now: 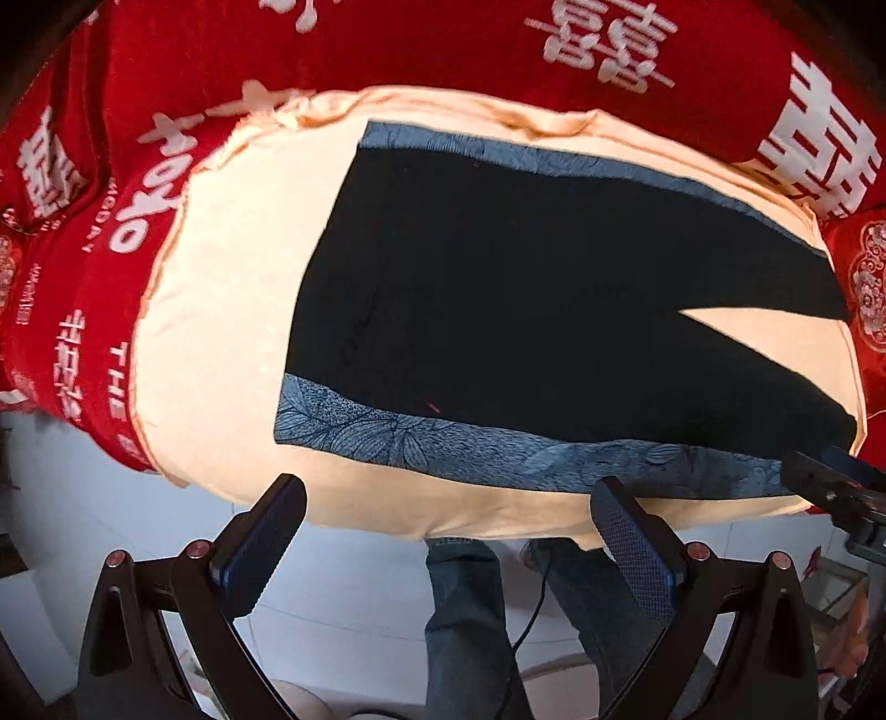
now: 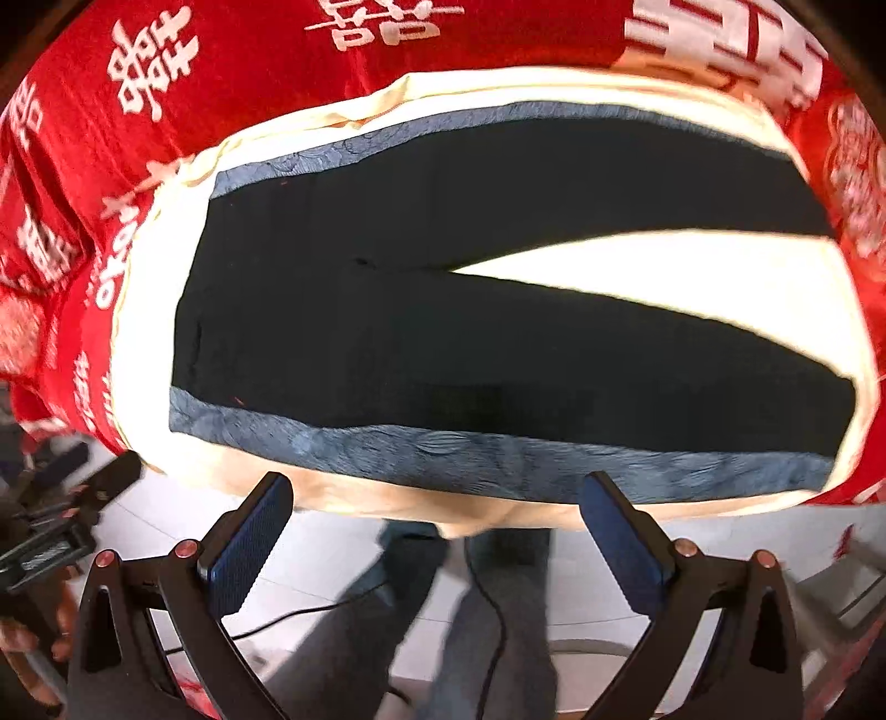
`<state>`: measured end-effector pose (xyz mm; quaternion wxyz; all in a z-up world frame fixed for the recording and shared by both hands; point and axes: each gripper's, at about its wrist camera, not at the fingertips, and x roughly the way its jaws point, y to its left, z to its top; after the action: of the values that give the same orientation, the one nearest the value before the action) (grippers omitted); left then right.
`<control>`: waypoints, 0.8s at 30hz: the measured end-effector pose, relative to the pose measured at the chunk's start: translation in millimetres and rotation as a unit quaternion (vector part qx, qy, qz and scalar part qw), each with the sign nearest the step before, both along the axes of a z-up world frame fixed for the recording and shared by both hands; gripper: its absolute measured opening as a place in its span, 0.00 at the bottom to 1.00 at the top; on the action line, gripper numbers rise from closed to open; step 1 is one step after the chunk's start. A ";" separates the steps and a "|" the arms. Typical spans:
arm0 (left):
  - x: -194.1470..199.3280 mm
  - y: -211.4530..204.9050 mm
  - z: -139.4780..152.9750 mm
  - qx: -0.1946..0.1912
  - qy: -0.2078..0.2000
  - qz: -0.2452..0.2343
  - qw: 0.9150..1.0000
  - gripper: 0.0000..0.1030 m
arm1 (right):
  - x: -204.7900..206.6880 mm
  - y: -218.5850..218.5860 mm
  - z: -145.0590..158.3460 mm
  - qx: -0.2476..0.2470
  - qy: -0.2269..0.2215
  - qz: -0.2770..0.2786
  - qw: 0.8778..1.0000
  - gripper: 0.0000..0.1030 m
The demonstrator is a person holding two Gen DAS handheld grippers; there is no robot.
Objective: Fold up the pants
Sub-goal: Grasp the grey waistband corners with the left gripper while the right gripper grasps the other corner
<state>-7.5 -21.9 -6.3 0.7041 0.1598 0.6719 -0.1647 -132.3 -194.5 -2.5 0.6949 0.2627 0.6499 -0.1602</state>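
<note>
Black pants (image 1: 498, 310) with blue patterned side stripes lie flat and unfolded on a cream cloth (image 1: 221, 310), waist to the left, legs spread in a V to the right. They also show in the right wrist view (image 2: 443, 332). My left gripper (image 1: 448, 509) is open and empty, hovering just off the near edge of the cloth, short of the near blue stripe (image 1: 498, 454). My right gripper (image 2: 437, 498) is open and empty, also at the near edge by the stripe (image 2: 498, 454). The right gripper's tip shows at the right edge of the left wrist view (image 1: 830, 487).
A red blanket (image 1: 387, 44) with white characters covers the table under the cream cloth (image 2: 692, 271). The person's jeans-clad legs (image 1: 470, 609) and a black cable (image 2: 498, 626) are below, on a white tiled floor. The left gripper shows at the left of the right wrist view (image 2: 55, 531).
</note>
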 end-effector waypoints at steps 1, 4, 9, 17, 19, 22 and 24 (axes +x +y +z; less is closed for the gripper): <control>2.7 3.7 -9.1 -0.001 0.002 0.001 1.000 1.00 | -0.5 2.6 -8.9 0.018 -0.012 -0.011 1.000 1.00; 9.7 20.1 -34.8 -0.011 0.013 0.013 1.000 1.00 | -3.7 11.6 -34.2 0.082 -0.049 -0.043 0.995 1.00; 18.6 46.9 -77.3 -0.034 0.036 0.044 0.998 1.00 | -13.0 35.0 -85.3 0.197 -0.115 -0.088 0.970 0.76; 18.4 74.2 -129.9 -0.107 0.062 0.081 0.989 1.00 | -26.0 64.3 -180.5 0.292 -0.135 -0.114 0.940 0.63; 17.3 79.0 -140.1 -0.127 0.076 0.093 0.985 1.00 | -29.4 61.8 -195.4 0.311 -0.150 -0.137 0.928 0.63; 13.5 81.6 -149.7 -0.150 0.094 0.103 0.979 1.00 | -32.3 59.4 -211.2 0.328 -0.172 -0.161 0.915 0.63; 11.3 80.5 -153.1 -0.159 0.106 0.106 0.976 1.00 | -32.6 55.8 -211.0 0.344 -0.193 -0.180 0.901 0.63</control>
<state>3.8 58.6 -159.4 0.6591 -0.0448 0.7208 -0.2098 -165.0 -138.7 -213.5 0.6327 0.6238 0.4589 0.0048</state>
